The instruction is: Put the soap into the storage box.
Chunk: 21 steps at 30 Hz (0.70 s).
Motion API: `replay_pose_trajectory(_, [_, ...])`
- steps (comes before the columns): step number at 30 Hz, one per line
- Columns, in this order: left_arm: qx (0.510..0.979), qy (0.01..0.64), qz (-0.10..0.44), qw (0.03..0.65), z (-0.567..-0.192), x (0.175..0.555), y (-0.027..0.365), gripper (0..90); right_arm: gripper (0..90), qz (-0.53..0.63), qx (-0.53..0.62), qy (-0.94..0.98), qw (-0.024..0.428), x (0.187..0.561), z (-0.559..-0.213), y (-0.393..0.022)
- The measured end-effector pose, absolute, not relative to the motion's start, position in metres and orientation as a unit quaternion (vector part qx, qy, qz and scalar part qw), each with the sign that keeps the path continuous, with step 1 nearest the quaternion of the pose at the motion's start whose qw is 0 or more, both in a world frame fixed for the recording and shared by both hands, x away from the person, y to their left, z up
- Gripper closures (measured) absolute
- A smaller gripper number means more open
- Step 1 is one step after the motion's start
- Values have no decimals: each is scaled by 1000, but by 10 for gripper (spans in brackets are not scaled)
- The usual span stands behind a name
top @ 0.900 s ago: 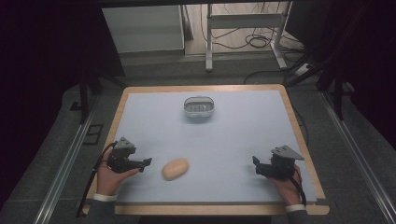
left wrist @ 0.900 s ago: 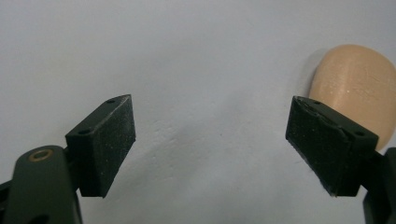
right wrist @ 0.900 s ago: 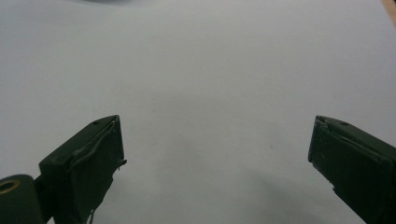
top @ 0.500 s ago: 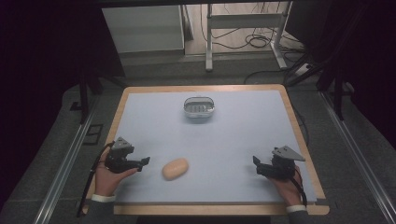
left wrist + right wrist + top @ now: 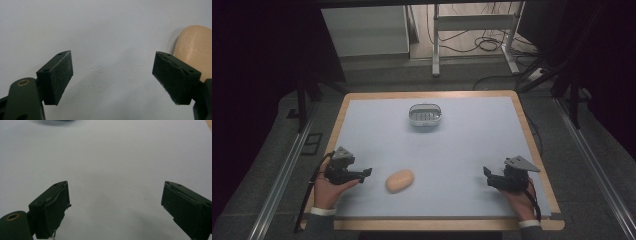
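Left gripper (image 5: 362, 173) slightly nearer bread roll (image 5: 400, 180); basket (image 5: 425, 115) contents unclear.

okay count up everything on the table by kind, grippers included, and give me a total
Handheld grippers: 2, the left gripper and the right gripper, both open
Tan bread roll: 1
Clear oval container: 1
Total: 4

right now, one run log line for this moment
left gripper: open, beside bread roll, not touching | right gripper: open, empty | basket: far side
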<state>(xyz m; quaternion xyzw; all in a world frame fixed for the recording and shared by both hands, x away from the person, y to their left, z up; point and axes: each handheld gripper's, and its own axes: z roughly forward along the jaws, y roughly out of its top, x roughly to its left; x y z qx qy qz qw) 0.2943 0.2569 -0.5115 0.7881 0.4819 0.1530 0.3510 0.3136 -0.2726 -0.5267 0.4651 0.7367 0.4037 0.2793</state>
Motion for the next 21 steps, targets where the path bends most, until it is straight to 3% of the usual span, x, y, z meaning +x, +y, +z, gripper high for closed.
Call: replay_pose_trajectory(21, [792, 479, 151, 346, -510, 295, 253, 168, 80, 403, 473, 731, 282, 314, -527, -273])
